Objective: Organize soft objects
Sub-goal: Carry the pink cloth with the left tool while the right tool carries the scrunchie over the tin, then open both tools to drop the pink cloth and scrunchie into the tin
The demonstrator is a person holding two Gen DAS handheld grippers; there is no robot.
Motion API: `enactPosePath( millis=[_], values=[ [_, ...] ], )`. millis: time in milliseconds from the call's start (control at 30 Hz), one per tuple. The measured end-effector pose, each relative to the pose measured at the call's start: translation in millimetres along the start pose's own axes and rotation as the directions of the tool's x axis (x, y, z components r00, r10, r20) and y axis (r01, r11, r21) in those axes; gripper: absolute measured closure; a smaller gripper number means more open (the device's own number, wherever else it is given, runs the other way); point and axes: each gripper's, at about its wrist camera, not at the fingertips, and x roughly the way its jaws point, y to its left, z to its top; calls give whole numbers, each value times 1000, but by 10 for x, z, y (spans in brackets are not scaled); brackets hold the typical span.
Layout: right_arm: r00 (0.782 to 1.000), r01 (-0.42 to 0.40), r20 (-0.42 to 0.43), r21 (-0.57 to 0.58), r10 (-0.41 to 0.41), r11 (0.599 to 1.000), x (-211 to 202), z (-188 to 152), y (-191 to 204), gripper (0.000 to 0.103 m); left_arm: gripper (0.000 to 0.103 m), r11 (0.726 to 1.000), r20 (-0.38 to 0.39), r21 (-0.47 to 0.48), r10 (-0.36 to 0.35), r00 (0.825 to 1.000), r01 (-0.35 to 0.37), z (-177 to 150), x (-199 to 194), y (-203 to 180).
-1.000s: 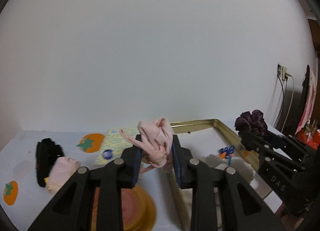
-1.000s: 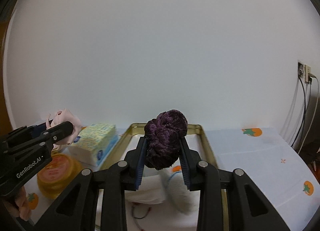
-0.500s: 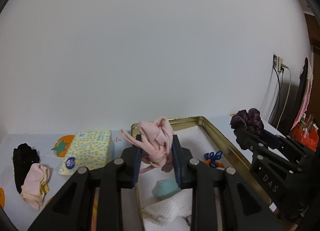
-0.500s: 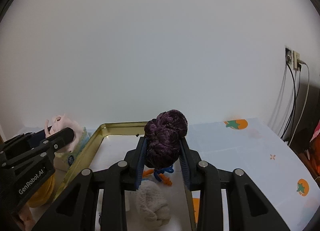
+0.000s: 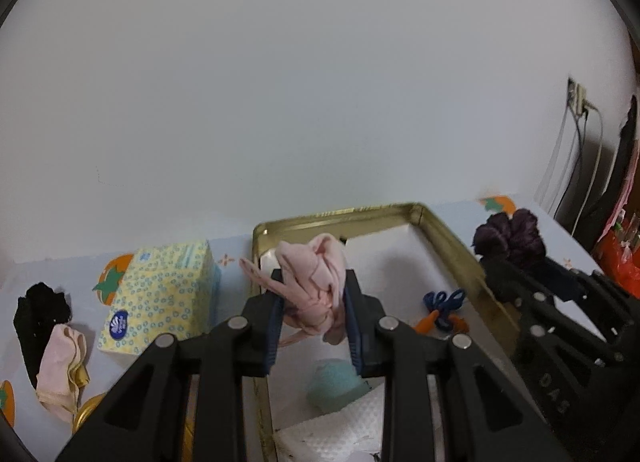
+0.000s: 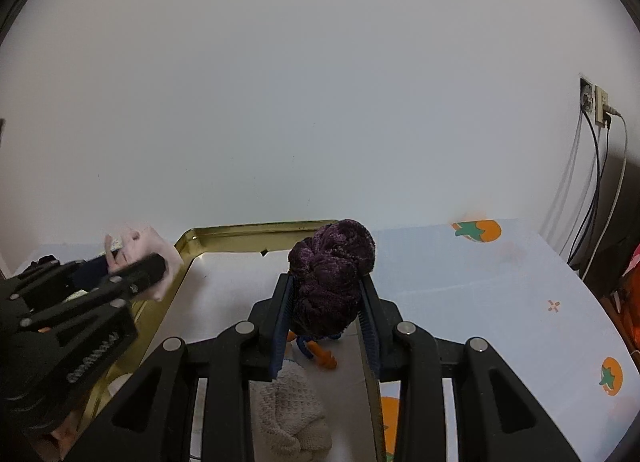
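My left gripper point(image 5: 314, 318) is shut on a knotted pink cloth point(image 5: 316, 286), held above the left part of a gold-rimmed tray point(image 5: 448, 238). My right gripper point(image 6: 326, 314) is shut on a dark purple velvet scrunchie point(image 6: 330, 274) over the same tray point(image 6: 256, 228). In the tray lie a blue and orange cord piece point(image 5: 442, 308), a teal soft lump point(image 5: 334, 386), a white paper towel point(image 5: 340, 434) and a cream knitted item point(image 6: 292, 410). From the right wrist view the left gripper point(image 6: 132, 266) with its pink cloth hangs at the tray's left rim.
A yellow patterned tissue pack point(image 5: 160, 298) lies left of the tray. Further left are a black sock point(image 5: 36, 318) and a pale pink and yellow cloth point(image 5: 62, 370). A yellow round lid point(image 5: 86, 416) shows at the bottom left. Cables and a wall socket point(image 6: 596, 102) are at the right.
Both grippers have swung rightwards over the tray, each still holding its item. The tissue pack and black sock slid left in the left wrist view; the tray now lies under both.
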Motion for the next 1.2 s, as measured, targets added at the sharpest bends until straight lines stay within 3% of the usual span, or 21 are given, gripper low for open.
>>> enactPosePath(
  millis=[400,567,667,733,767,800,833,867,900,1033,1200],
  values=[
    [997,-71,-7,15,71,997,11,52,-6,68,77,999,-56,4,49,997,-49,-59,89,-11],
    [989,-137,-55,70,141,988,124,52,-51,67,76,997,-81,11,78,994,-77,-50,137,-30],
    [966,-232,-92,119,243,965,220,49,-92,59,60,996,-97,9,85,992,-84,-46,139,-35],
    [958,-253,-100,153,270,955,239,46,-132,56,34,994,-87,7,113,990,-112,-32,101,-23],
    [952,-277,-86,174,295,945,229,53,-177,51,25,994,-75,6,109,991,-108,-31,54,-19],
    [945,-300,-73,187,318,935,224,49,-196,46,9,995,-62,6,103,993,-103,-35,25,-7],
    [941,-317,-52,203,333,926,200,52,-220,34,0,995,-28,13,102,994,-102,-45,-66,-17],
    [940,-329,-13,219,340,919,150,50,-254,26,0,995,2,21,101,995,-101,-59,-107,-23],
    [940,-335,11,221,341,916,119,45,-252,26,0,994,28,31,104,994,-105,-69,-168,-38],
    [949,-316,43,179,313,932,19,37,-174,26,0,988,93,75,126,988,-133,-136,-359,-83],
    [967,-247,113,166,230,955,-177,25,-160,26,0,990,114,35,133,984,-138,-253,-447,37]
  ],
)
